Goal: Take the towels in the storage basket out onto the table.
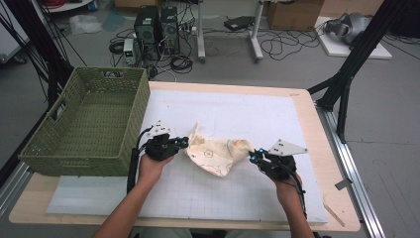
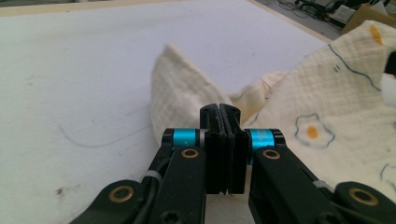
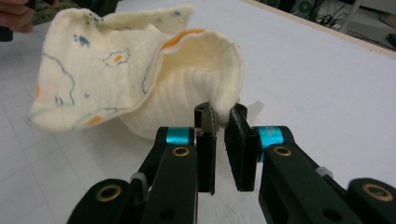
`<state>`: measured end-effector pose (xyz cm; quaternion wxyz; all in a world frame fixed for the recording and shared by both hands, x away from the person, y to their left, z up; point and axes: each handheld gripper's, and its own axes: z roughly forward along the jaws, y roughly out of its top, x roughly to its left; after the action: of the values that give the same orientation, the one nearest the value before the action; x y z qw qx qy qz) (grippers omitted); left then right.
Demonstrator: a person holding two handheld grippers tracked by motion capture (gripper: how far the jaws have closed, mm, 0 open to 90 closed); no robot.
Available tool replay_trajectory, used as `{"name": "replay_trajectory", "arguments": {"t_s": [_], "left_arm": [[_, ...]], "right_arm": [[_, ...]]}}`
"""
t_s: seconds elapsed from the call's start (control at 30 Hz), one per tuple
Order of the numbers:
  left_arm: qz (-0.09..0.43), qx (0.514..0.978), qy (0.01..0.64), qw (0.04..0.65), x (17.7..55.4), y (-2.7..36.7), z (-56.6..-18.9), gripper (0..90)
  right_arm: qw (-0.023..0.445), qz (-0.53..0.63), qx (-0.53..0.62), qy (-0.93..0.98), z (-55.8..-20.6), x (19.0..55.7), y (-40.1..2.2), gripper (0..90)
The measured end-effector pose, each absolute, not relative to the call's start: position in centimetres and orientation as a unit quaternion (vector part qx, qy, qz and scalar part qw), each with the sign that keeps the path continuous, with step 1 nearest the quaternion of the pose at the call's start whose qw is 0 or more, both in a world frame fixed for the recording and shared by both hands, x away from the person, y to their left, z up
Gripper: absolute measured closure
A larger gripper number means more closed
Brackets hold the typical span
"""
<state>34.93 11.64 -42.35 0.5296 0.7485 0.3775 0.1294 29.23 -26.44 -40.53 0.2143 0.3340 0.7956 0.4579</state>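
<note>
Cream printed cloth (image 1: 218, 153) bunched on white tabletop (image 1: 237, 114), right of green basket (image 1: 89, 124). Left tongs (image 1: 185, 142) clamped on cloth's basket-side edge. Right tongs (image 1: 253, 157) pinching its far edge, slight gap visible.

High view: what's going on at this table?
A person holds tongs in each hand and is handling a cream printed cloth on the white mat. The left tongs are shut on the cloth's left edge; in the left gripper view the jaws meet with fabric rising just behind them. The right tongs pinch its right edge. The cloth hangs bunched between the two, partly lifted off the mat. A green basket sits at the table's left.
</note>
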Motion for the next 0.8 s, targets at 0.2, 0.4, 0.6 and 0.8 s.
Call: {"name": "replay_trajectory", "arguments": {"t_s": [0.2, 0.4, 0.6, 0.8], "left_arm": [[0.136, 0.746, 0.379, 0.531, 34.1, 12.8, -42.2, 88.4], [0.146, 0.758, 0.378, 0.511, 32.8, 13.8, -42.8, 88.3], [0.141, 0.761, 0.383, 0.504, 31.9, 14.4, -43.4, 88.1], [0.131, 0.762, 0.381, 0.506, 31.8, 14.8, -43.9, 87.7]], "right_arm": [[0.217, 0.444, 0.323, 0.807, -40.7, 27.1, -28.3, 82.5], [0.215, 0.433, 0.288, 0.826, -41.2, 24.6, -28.2, 82.5], [0.189, 0.414, 0.275, 0.847, -42.4, 23.4, -27.9, 81.5], [0.194, 0.47, 0.295, 0.809, -40.8, 23.1, -29.1, 61.9]]}}
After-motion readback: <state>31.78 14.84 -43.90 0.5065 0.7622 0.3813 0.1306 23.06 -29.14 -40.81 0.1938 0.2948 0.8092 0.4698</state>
